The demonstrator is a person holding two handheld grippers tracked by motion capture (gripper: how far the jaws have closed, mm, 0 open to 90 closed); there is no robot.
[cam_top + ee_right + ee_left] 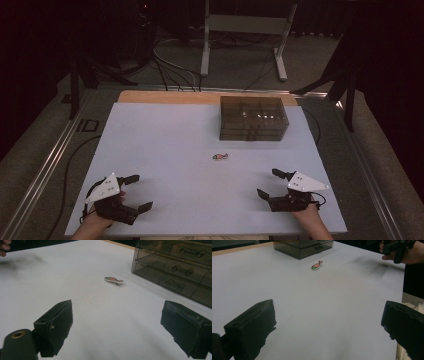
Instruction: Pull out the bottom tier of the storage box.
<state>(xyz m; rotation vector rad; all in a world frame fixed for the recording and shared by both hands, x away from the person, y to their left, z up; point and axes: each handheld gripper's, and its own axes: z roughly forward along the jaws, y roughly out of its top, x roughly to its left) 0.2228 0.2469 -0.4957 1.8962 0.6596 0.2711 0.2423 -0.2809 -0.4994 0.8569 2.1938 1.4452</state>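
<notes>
Left gripper point(136, 191) sits wide open near the table's front-left corner, nothing between its black jaws; we see bare white surface between them in the left gripper view. Right gripper point(270, 182) likewise gapes wide and empty near the front-right corner (a hand behind each one). We take the small flat fish-shaped piece, pink and green point(220, 156), as our landmark: it lies flat on the white tabletop point(165, 150), about midway between the two grippers and farther in, well apart from both. Beyond the fish, toward the far edge, stands a smoky translucent plastic drawer box point(254, 118), its drawers closed, near it but not touching.
</notes>
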